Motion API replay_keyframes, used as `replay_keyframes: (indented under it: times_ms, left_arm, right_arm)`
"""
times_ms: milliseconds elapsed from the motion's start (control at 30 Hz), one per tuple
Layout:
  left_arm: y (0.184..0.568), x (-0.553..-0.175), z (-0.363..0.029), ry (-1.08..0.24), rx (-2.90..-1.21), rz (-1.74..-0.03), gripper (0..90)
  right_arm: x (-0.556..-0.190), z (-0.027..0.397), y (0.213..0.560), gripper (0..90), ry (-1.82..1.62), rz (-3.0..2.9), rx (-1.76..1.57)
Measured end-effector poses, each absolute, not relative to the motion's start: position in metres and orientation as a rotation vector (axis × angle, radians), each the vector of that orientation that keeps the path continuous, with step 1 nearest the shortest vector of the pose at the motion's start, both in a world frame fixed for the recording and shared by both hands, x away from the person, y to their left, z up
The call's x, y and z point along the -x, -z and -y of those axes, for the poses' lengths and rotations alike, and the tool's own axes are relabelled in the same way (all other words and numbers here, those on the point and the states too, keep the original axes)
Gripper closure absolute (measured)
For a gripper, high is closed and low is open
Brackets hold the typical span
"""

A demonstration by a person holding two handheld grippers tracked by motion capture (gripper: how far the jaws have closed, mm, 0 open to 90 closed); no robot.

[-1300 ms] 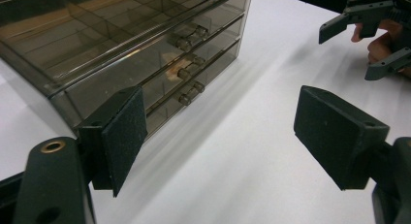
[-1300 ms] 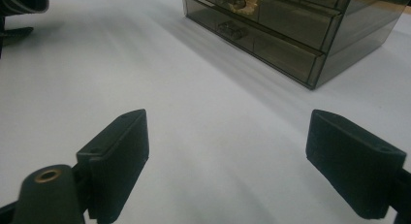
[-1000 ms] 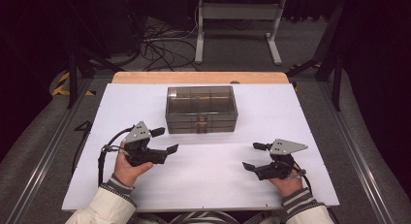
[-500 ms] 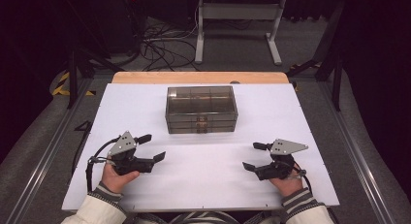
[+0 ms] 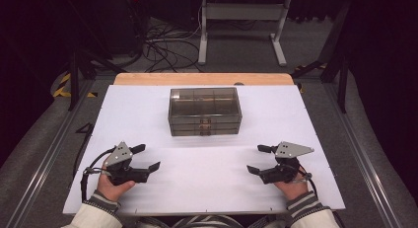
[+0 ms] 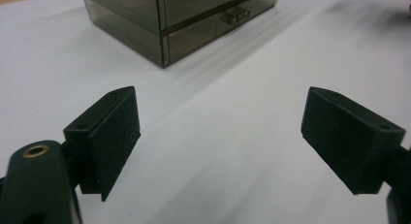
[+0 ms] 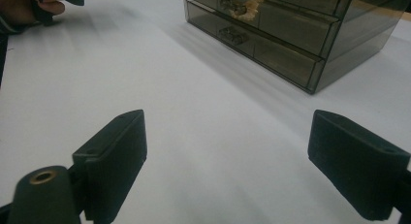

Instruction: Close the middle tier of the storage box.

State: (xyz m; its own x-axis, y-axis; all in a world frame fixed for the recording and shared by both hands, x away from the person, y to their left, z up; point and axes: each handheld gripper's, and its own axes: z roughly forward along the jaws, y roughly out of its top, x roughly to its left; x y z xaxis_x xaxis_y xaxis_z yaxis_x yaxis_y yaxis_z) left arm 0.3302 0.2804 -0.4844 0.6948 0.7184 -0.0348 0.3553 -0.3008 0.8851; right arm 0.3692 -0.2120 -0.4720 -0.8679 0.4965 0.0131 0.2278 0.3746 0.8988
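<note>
Left gripper (image 5: 147,158): jaws just opened wide, nothing between them. Right gripper (image 5: 259,159): jaws spread, empty. Both rest on the white table (image 5: 207,186), near side of the smoky transparent plastic drawer box (image 5: 205,111).

Tabletop (image 5: 148,114): white sheet over a light wood board, the wood showing as a strip along the far edge (image 5: 202,79). Floor (image 5: 44,139): grey, evenly lit near the tabletop, falling to dark at the far end of the room. Loose black cables (image 5: 162,50) lie tangled behind the tabletop. Grey metal stand (image 5: 241,20) on two feet beyond them. Yellow-black hazard tape (image 5: 66,85) on the floor at left. Metal rails (image 5: 52,154) flank both sides.
</note>
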Motion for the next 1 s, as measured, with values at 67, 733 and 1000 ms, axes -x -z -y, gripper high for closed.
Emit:
replay_keyframes:
  times_ms: [67,733,1000]
  left_arm:
    - [0.4862,-0.3303,-0.2807,-0.444,-1.910,-0.846,12.5]
    - [0.4882,-0.3298,-0.2805,-0.469,-1.902,-0.883,11.6]
    - [0.4882,-0.3295,-0.2802,-0.468,-1.890,-0.888,11.2]
  right_arm:
    - [-0.3690,0.2117,0.4720,14.5,-1.492,-2.378,-0.639]
    - [-0.3689,0.2117,0.4719,14.2,-1.494,-2.376,-0.634]
    - [-0.3691,0.2120,0.4719,14.2,-1.495,-2.377,-0.638]
